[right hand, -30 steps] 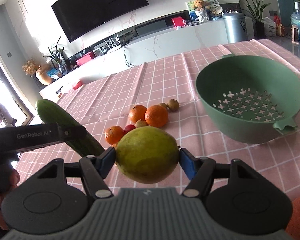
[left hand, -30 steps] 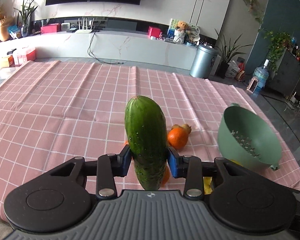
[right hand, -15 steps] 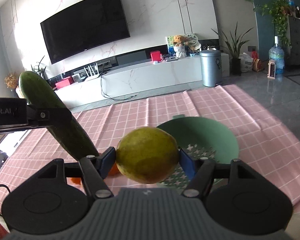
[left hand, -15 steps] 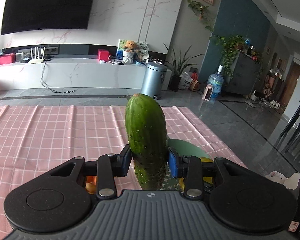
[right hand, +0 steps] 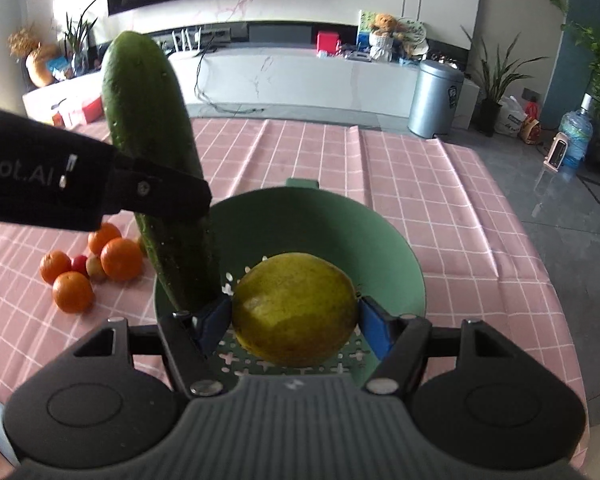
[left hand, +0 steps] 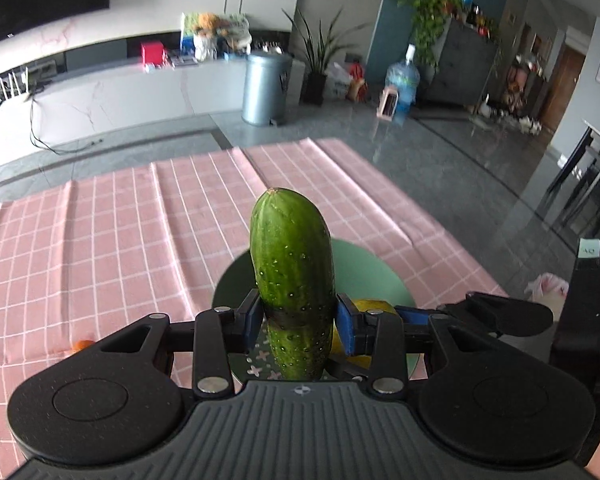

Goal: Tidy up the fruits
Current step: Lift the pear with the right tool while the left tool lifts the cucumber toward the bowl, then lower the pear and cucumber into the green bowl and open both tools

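My left gripper (left hand: 296,322) is shut on a green cucumber (left hand: 294,276), held upright over the green colander (left hand: 384,276). In the right wrist view the cucumber (right hand: 156,168) stands at the colander's left rim, its lower end inside. My right gripper (right hand: 296,320) is shut on a yellow-green round fruit (right hand: 296,308), held over the colander (right hand: 328,236) above its perforated bottom. The fruit (left hand: 374,308) also shows just right of the cucumber in the left wrist view.
Several oranges (right hand: 120,258) and small red fruits (right hand: 80,264) lie on the pink checked tablecloth (right hand: 440,208) left of the colander. The table's right edge drops to a grey floor. A metal bin (right hand: 436,98) stands beyond the table.
Both grippers have moved over the colander and tipped downward with their loads. The cucumber's lower end now reaches into the colander, and the round fruit hangs lower above its bottom.
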Motion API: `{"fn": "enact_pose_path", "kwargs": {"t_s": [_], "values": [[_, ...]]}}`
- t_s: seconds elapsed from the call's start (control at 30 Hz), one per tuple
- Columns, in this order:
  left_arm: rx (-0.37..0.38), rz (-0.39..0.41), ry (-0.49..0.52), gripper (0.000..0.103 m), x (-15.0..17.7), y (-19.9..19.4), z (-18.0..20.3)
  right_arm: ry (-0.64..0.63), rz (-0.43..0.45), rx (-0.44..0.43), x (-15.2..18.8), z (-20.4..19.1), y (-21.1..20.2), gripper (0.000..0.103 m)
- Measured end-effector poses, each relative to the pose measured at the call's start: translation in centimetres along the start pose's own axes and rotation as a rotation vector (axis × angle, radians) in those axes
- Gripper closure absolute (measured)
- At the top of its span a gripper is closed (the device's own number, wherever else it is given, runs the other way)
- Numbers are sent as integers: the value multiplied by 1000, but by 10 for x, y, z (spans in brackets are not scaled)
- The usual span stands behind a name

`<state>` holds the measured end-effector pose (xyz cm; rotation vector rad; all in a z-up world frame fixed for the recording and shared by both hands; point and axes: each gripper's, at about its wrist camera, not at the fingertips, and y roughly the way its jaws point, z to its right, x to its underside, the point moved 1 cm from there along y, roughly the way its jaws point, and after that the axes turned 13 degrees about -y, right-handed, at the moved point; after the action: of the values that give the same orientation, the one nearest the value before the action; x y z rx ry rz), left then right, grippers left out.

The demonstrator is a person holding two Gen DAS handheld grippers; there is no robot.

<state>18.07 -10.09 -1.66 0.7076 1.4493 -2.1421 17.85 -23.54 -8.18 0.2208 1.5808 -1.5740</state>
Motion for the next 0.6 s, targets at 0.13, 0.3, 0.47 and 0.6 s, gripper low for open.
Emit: {"fn": "enact_pose_path", "kwargs": {"t_s": [0.13, 0.3, 0.47, 0.6], "values": [[-15, -48, 1, 60, 1, 20, -3, -18, -66, -45, 2, 5, 18, 37], [-26, -111, 0, 60, 1, 42, -4, -43, -142, -77, 3, 4, 34, 37], [-44, -154, -3, 60, 2, 58, -4, -74, -185, -99, 4, 1, 43, 37], [-51, -177, -10, 60, 3, 67, -7, -98, -213, -104, 2, -1, 48, 37]]}}
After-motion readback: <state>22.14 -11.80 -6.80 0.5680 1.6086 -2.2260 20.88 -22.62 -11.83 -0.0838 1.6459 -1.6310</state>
